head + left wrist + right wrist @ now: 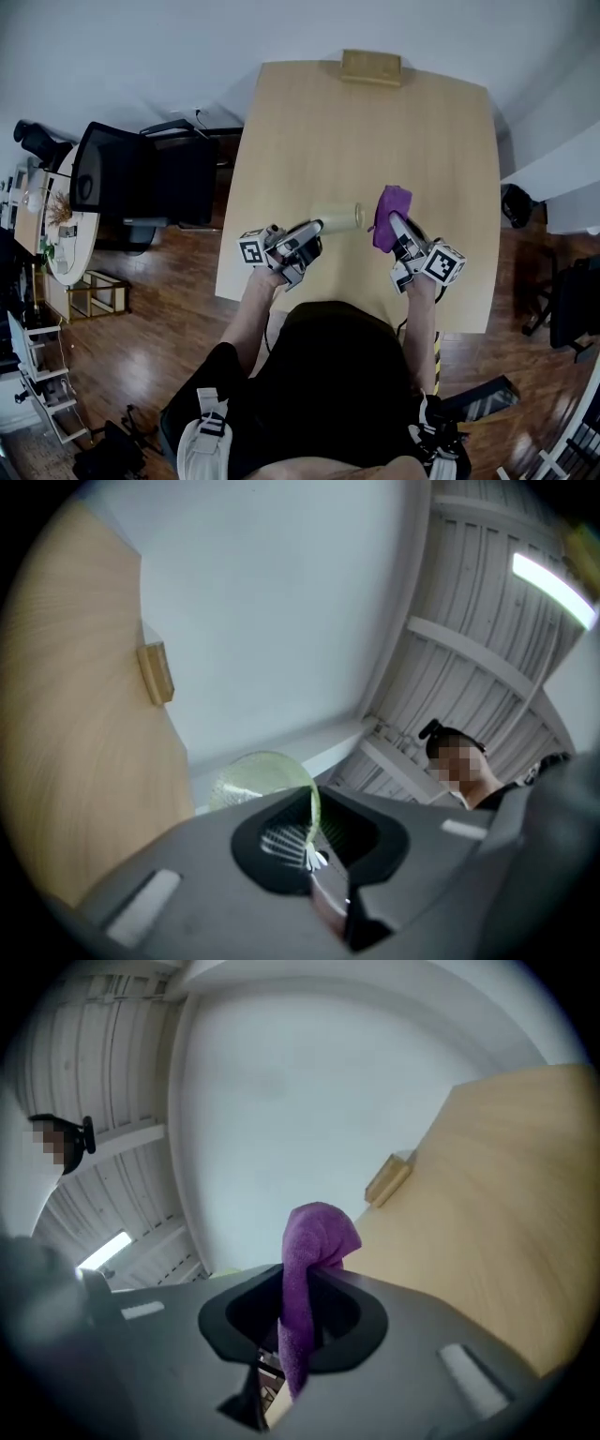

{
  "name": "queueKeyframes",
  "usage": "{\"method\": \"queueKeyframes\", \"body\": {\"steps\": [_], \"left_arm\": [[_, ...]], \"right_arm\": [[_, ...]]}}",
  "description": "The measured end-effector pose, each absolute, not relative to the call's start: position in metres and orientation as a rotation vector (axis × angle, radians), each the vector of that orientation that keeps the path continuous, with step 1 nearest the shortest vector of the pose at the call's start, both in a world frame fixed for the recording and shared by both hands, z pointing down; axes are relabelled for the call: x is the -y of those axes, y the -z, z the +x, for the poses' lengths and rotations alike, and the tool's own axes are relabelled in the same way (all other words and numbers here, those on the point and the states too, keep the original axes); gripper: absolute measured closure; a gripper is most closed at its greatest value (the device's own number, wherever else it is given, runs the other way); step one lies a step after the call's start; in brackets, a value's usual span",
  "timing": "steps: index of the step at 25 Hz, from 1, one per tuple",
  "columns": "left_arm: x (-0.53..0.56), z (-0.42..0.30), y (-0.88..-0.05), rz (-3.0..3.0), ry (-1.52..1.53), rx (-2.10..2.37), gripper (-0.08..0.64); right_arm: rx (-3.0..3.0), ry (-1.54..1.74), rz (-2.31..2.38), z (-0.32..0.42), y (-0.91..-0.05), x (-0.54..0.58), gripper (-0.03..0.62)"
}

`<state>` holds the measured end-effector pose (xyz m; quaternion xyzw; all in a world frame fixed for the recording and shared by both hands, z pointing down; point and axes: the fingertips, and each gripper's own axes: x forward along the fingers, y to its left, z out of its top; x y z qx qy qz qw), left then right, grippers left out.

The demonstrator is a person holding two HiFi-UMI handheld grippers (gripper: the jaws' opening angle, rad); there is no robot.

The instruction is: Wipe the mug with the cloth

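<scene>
My left fingers [187, 883] are nearly together, pinching the thin wall at the rim of the pale green mug [339, 217], which lies on its side over the tabletop [375, 122]. My right fingers [422, 1335] are clamped on the purple cloth [314, 1237], a bunched fold standing out past the tips, just beside the mug's far end. I judge it best to press that fold lightly along the mug's outside: a hard push could lever the rim out of so narrow a pinch.
</scene>
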<state>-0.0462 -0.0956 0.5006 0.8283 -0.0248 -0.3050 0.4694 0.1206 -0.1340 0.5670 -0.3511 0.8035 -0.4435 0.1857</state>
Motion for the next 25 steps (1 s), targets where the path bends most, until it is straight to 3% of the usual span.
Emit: {"method": "queueKeyframes", "body": {"steps": [25], "left_arm": [[0.106, -0.021, -0.546, 2.016, 0.620, 0.181, 0.517]], "right_arm": [[-2.056, 1.412, -0.984, 0.139, -0.600, 0.140, 0.532]]}}
